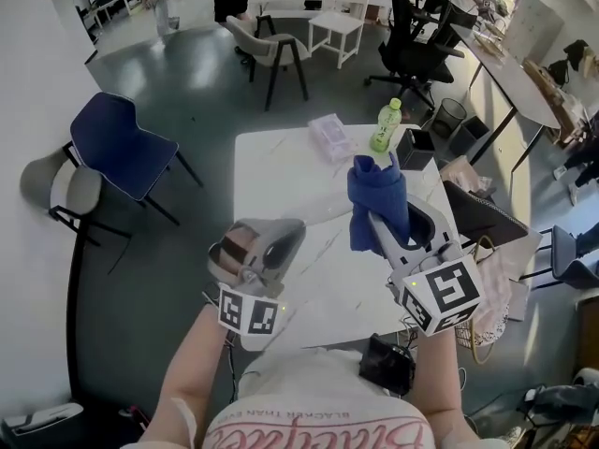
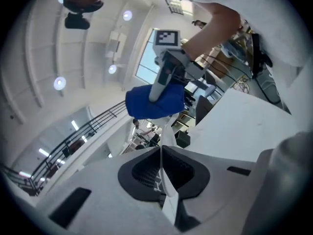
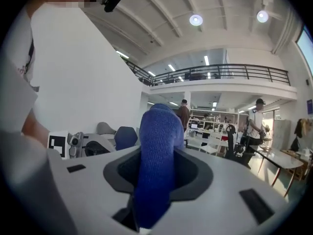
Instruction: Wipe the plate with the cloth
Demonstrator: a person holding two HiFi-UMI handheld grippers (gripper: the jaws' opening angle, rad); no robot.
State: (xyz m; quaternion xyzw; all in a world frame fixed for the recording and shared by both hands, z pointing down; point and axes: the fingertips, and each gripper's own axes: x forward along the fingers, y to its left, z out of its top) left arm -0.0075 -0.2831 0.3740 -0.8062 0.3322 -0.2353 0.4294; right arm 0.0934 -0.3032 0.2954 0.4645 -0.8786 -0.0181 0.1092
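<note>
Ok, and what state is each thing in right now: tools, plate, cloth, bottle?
Left tool: shut on the thin white plate, which stands on edge.
Right tool: shut on the blue knitted cloth, which hangs bunched.
Green plastic bottle: upright on the white table, cap on.

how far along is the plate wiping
Pickups look done: the right gripper has its jaws shut on the cloth, the left gripper on the plate rim. In hand: both are held over the table, cloth near the plate. Left: the wiping itself; no contact shows.
</note>
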